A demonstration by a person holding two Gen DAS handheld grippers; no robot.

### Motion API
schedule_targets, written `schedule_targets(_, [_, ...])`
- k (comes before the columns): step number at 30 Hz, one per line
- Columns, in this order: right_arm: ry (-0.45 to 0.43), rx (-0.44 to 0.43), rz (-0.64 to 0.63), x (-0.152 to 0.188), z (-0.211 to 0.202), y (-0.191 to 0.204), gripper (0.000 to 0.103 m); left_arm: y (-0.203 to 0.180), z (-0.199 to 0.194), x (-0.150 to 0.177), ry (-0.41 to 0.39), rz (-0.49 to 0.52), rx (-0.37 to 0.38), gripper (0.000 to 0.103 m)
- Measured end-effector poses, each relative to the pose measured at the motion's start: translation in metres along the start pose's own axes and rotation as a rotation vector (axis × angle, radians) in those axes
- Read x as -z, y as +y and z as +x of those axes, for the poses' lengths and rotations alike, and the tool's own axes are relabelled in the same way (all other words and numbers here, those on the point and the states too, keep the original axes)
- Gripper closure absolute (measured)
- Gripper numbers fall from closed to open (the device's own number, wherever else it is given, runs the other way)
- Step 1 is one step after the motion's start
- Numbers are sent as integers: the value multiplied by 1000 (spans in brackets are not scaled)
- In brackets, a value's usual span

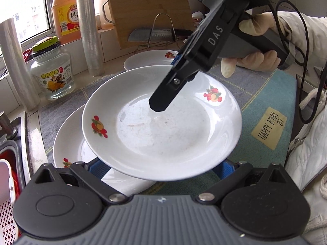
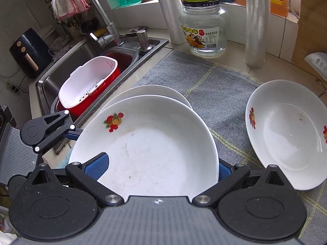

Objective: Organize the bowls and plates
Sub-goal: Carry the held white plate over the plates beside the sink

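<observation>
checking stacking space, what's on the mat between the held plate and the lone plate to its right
Nothing: in the right wrist view only bare grey mat separates the held plate from the lone plate.

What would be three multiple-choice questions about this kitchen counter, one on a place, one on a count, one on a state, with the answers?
1. Where does the white perforated plastic colander sit?
A. in the steel sink
B. on the grey checked mat
C. on the windowsill

2. How many white ceramic plates with fruit prints are visible?
A. two
B. three
C. five

3. In what state is the lifted white plate?
A. broken
B. filled with food
C. held above another plate

Answers: 1 A, the colander rests in a red tub in the basin. 2 B, one lifted, one under it, one apart. 3 C, the right gripper clamps its rim.
</observation>
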State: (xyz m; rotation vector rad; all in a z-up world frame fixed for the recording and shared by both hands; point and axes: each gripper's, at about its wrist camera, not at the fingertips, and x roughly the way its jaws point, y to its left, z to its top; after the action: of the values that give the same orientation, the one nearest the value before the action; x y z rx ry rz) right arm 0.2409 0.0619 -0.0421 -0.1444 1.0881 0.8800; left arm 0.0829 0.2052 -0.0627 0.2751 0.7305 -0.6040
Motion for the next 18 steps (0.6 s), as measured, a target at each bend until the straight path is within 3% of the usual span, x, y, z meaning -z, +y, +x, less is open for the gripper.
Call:
schedule_targets(9, [37,-19,-42,-19,26,5,0,17,1,6,18,-52,-21,2])
schedule_targets(18, [52,-24,-49,-27,35,2,0,29,4,3,44,-105,12,2])
